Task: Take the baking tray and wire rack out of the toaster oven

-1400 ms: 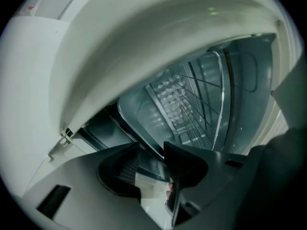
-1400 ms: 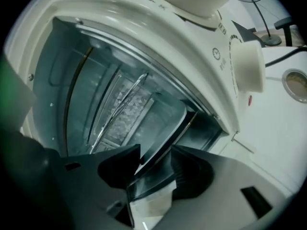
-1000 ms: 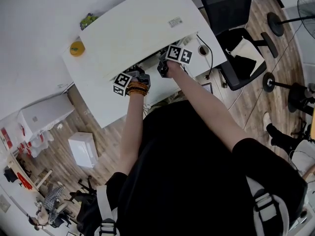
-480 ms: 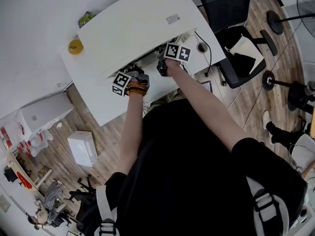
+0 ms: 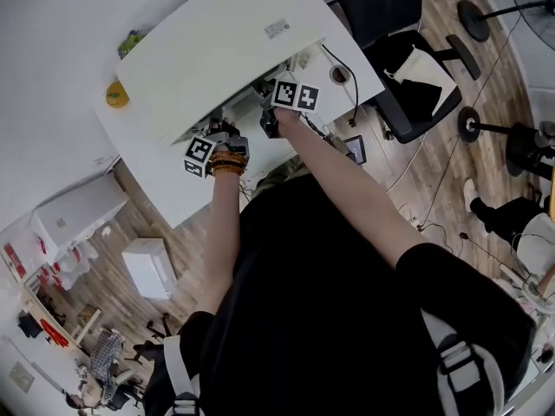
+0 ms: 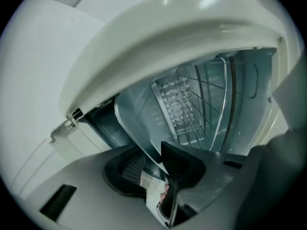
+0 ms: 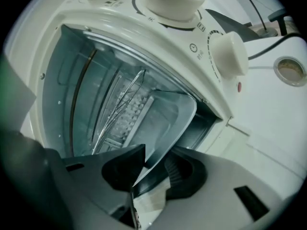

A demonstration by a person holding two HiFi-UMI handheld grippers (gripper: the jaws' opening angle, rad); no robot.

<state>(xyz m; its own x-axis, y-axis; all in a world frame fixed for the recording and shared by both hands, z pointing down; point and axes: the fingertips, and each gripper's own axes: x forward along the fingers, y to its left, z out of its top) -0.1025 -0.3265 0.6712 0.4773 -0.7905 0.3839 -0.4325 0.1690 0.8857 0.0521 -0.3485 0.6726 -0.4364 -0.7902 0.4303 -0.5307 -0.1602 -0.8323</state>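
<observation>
The white toaster oven (image 5: 217,50) stands on a white table (image 5: 169,193) with its mouth open toward me. A grey metal baking tray (image 6: 139,123) (image 7: 168,119) juts out of the mouth, its front rim nearest the grippers. My left gripper (image 6: 156,164) (image 5: 217,139) is shut on the tray's rim at one side. My right gripper (image 7: 148,164) (image 5: 267,121) is shut on the rim at the other side. Behind the tray, deeper inside the oven, sits the wire rack (image 6: 201,104) (image 7: 120,99).
Round white knobs (image 7: 230,51) line the oven's control panel, with a dark cable (image 7: 273,47) and a desk hole (image 7: 290,68) beside it. A black office chair (image 5: 390,24) stands past the table. A yellow object (image 5: 115,94) lies at the table's far left.
Only the head view has shifted a little. Both grippers keep their place at the oven's mouth.
</observation>
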